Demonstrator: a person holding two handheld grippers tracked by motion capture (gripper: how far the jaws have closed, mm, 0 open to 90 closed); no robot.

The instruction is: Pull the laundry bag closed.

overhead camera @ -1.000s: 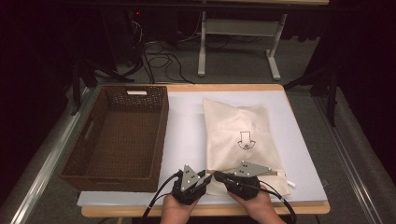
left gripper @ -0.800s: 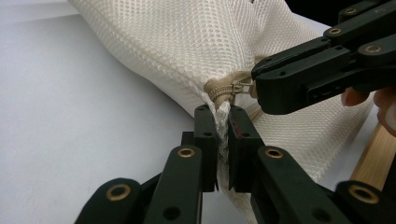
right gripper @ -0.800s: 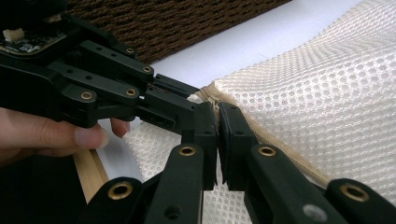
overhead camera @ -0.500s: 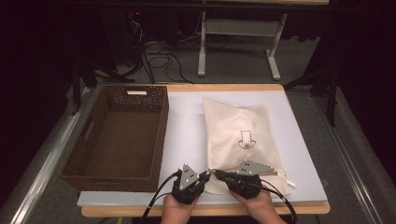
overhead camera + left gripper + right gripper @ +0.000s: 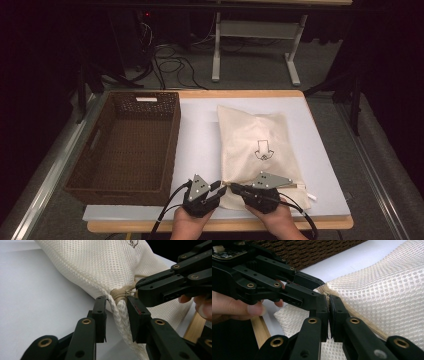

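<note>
A dark room with cables and a metal frame on the floor fills the upper part of the high view; below it a white-topped table (image 5: 200,125) spans the middle. A brown woven basket (image 5: 125,145) stands at centre left, and a cream mesh bag (image 5: 255,150) with a printed arrow lies at centre right, well apart from the basket. At the lower centre two hands hold the left gripper (image 5: 216,186) and the right gripper (image 5: 234,186), both meeting at the bag's near left corner. In the left gripper view, the bag runs from the upper middle down to the lower centre; its corner seam hangs between the jaws, which have just been opening and stand apart, not pressing it. The zipper (image 5: 121,293) end sits just above them, with the right gripper (image 5: 136,292) clamped at it from the right. In the right gripper view, the jaws at centre are closed on the zipper (image 5: 327,295) edge, the left gripper (image 5: 322,282) reaching in from the upper left.
</note>
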